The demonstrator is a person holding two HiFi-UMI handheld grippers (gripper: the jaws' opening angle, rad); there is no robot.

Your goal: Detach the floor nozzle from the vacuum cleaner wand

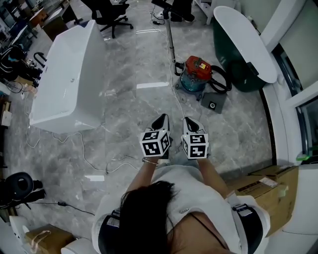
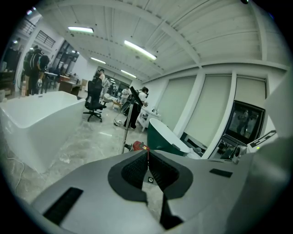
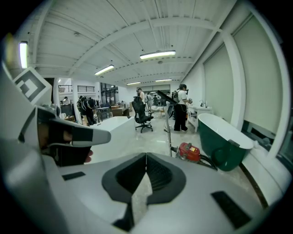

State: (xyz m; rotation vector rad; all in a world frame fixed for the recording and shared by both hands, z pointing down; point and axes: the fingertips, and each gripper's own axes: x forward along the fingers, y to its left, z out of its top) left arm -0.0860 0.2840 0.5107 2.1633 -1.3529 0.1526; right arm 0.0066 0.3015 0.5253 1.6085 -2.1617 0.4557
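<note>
1. Head view: the wand [image 1: 170, 42] top, at 12 o'clock of the vacuum cleaner [image 1: 196, 74], runs into dark shapes [image 1: 174, 9] cut by the frame edge; you can't tell what it joins.
2. Left gripper view: your left gripper [image 2: 147, 154] covers most of the vacuum cleaner.
3. Far people [image 3: 181, 107] at 12 o'clock: too small to tell.

White bathtub [image 1: 74, 64], green bathtub [image 1: 226, 49] — well apart on marbled floor [image 1: 134, 114].

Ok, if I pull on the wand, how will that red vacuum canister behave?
The canister looks squat and drum-shaped, so it is probably heavy and unlikely to tip. On the polished floor it may slide towards you. The wand standing by it looks rigid.
</note>
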